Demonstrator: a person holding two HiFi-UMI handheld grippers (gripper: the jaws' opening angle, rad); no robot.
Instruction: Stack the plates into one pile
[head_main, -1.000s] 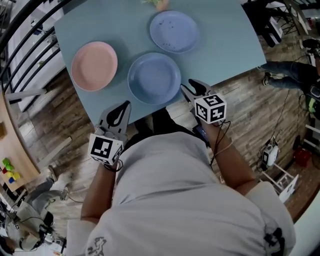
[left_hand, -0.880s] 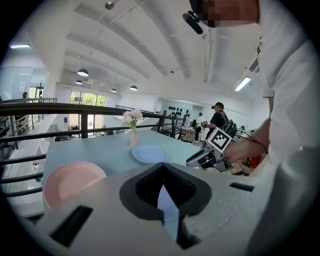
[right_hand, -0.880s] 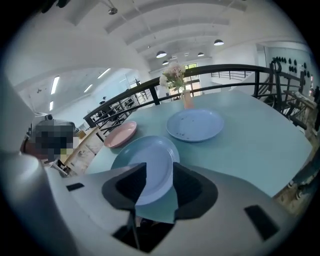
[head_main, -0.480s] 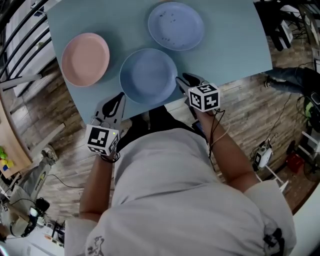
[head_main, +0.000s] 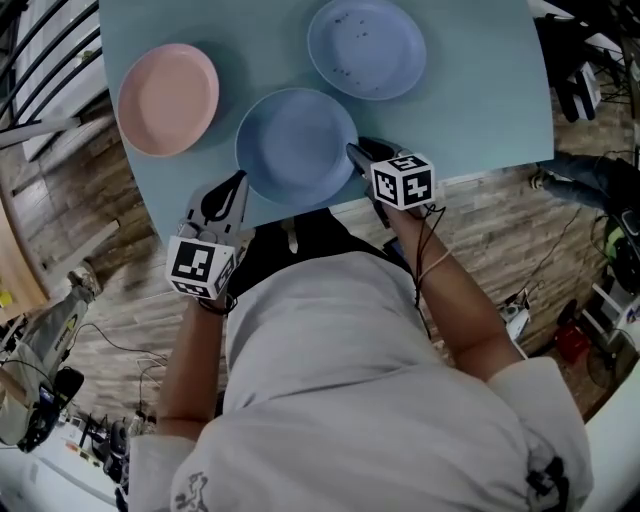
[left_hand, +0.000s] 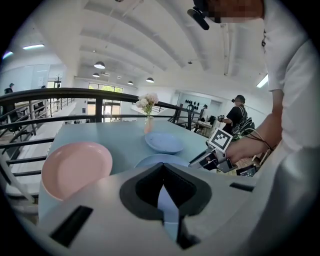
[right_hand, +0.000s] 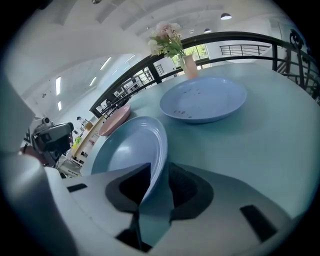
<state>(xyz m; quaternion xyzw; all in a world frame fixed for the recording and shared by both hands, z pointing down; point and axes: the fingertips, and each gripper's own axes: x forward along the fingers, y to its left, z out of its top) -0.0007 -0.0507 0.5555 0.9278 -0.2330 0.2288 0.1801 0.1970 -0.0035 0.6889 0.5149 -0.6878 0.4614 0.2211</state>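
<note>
Three plates lie apart on the pale blue table (head_main: 480, 100): a pink plate (head_main: 168, 98) at the left, a blue plate (head_main: 297, 145) at the near edge, and a speckled lavender plate (head_main: 366, 47) farther back. My right gripper (head_main: 358, 152) is at the blue plate's right rim. In the right gripper view that rim (right_hand: 161, 150) stands between the jaws of the right gripper (right_hand: 155, 185), which are closing, with a gap still on one side. My left gripper (head_main: 238, 183) hovers by the table's near edge, just left of the blue plate, shut and empty (left_hand: 162, 187).
A vase of flowers (right_hand: 189, 65) stands at the table's far edge behind the lavender plate (right_hand: 205, 100). A black railing (head_main: 40, 60) runs along the table's left side. The person's body is close against the near edge. Wood floor surrounds the table.
My right gripper has moved forward onto the blue plate's right rim and its jaws have narrowed. The left gripper has stayed about where it was.
</note>
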